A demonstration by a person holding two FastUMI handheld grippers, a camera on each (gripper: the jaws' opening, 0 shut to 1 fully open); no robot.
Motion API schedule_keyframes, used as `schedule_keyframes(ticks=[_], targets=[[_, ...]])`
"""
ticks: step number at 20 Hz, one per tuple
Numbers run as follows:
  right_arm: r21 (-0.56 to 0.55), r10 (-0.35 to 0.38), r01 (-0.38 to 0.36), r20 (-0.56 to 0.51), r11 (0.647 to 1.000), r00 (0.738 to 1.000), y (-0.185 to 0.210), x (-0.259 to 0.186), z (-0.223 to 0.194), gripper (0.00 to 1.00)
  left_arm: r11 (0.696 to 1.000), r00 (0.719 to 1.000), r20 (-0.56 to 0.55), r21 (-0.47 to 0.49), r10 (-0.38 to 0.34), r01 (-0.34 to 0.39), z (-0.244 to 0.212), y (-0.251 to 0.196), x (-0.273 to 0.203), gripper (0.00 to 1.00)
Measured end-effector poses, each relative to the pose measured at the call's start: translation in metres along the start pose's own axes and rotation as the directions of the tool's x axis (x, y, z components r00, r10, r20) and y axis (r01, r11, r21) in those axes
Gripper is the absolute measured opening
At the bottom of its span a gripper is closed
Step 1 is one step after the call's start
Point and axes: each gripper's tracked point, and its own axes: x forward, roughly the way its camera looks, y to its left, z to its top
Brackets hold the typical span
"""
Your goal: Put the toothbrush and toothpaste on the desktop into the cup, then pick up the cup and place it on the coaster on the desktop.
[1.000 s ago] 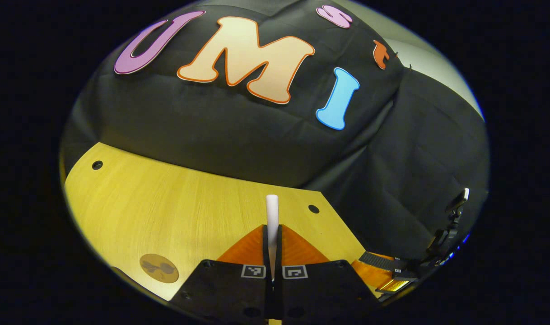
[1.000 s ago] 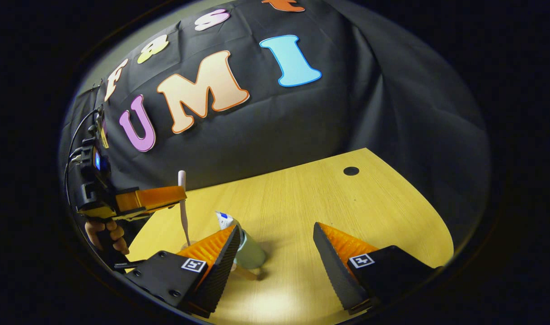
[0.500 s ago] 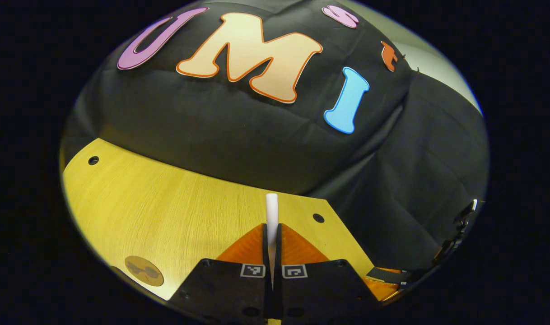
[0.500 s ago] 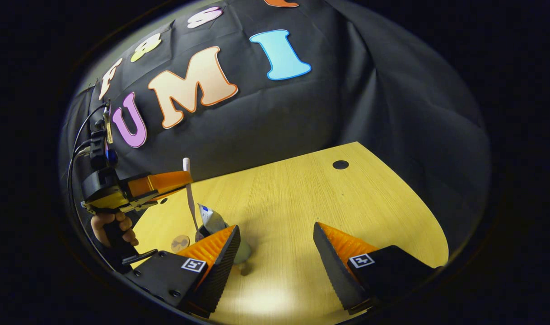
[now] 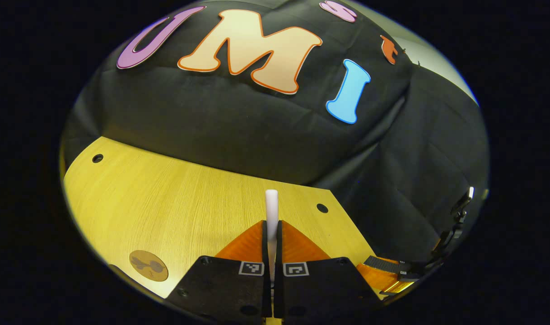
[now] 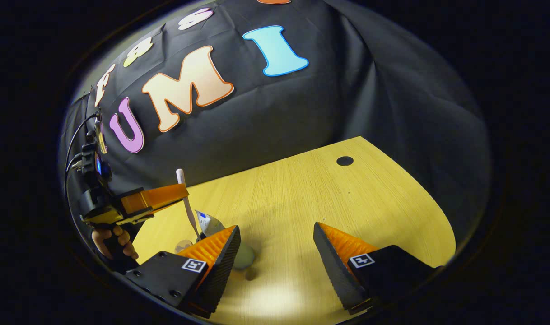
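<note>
Between fingers of L hand-held gripper [image 5: 271, 230]: toothbrush [image 5: 271, 205], upright.

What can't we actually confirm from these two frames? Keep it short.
- Cup: right gripper view, mostly behind the right gripper's own finger; rim hidden.
- Toothbrush lower end: same view, same finger hides whether it is inside the cup.
- Toothbrush head: left gripper view, buried between the left gripper fingers.
- Coaster: right gripper view, partly covered, too small for detail.
- Toothpaste base: hidden by the finger.
</note>
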Motion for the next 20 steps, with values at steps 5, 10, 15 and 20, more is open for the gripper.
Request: schedule_keyframes(ticks=[5, 10, 15, 20], targets=[[-0.018, 0.023, -0.024, -0.019, 1.0, 1.0, 0.017, -0.002, -0.003, 0.98, 0.996, 0.998, -0.053, 0.08, -0.033, 0.037, -0.023, -0.007, -0.02, 0.03], [-0.061, 0.064, -0.068, -0.066, 0.996, 0.996, 0.042, -0.005, -0.01, 0.99, 0.993, 0.996, -0.072, 0.104, -0.049, 0.056, -0.038, -0.004, -0.048, 0.08], [-0.088, 0.096, -0.112, -0.173, 0.99, 0.98, 0.069, -0.007, -0.024, 0.98, 0.992, 1.0, 0.0, 0.125, 0.022, -0.022, -0.023, 0.022, -0.073, 0.76], [-0.166, 0.061, -0.132, -0.377, 0.977, 0.924, 0.083, 0.002, -0.058, 0.98, 0.98, 0.993, 0.036, 0.16, 0.112, -0.116, -0.013, 0.066, -0.106, 0.96]])
